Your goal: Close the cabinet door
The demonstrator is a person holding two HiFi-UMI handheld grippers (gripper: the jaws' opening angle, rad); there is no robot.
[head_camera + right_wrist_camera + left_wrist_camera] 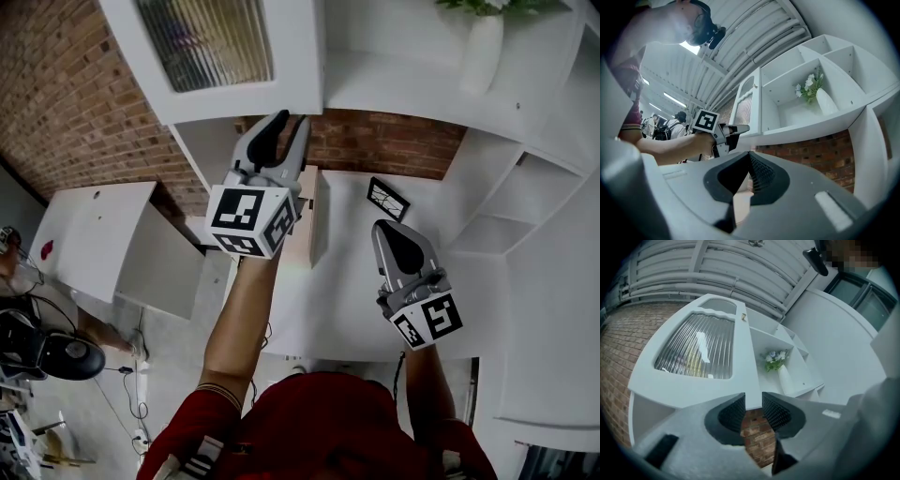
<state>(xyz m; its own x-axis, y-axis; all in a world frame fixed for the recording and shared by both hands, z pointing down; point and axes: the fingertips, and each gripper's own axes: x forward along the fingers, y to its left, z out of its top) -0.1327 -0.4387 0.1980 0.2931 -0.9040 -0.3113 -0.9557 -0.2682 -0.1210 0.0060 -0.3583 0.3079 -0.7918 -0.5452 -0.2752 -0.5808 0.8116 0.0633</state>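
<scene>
The white cabinet door [292, 58] with a ribbed glass pane [202, 37] stands swung out from the white shelf unit [403, 86]. My left gripper [286, 122] reaches up to the door's lower corner. In the left gripper view, the door [740, 357] has its edge filling the gap between the pads of the left gripper [753, 404], so it is shut on that edge. The right gripper view shows the door [752, 101] edge-on with the left gripper [736, 131] under it. My right gripper [398, 230] [749, 159] hangs lower to the right, shut and empty.
A white vase with flowers [481, 52] [783, 378] [826, 101] stands in the open shelf. Below lie a brick wall [384, 141], a white counter [347, 291] with a small picture frame [387, 197] and a box [314, 220]. A white table [89, 239] is at the left. People [677, 123] stand far off.
</scene>
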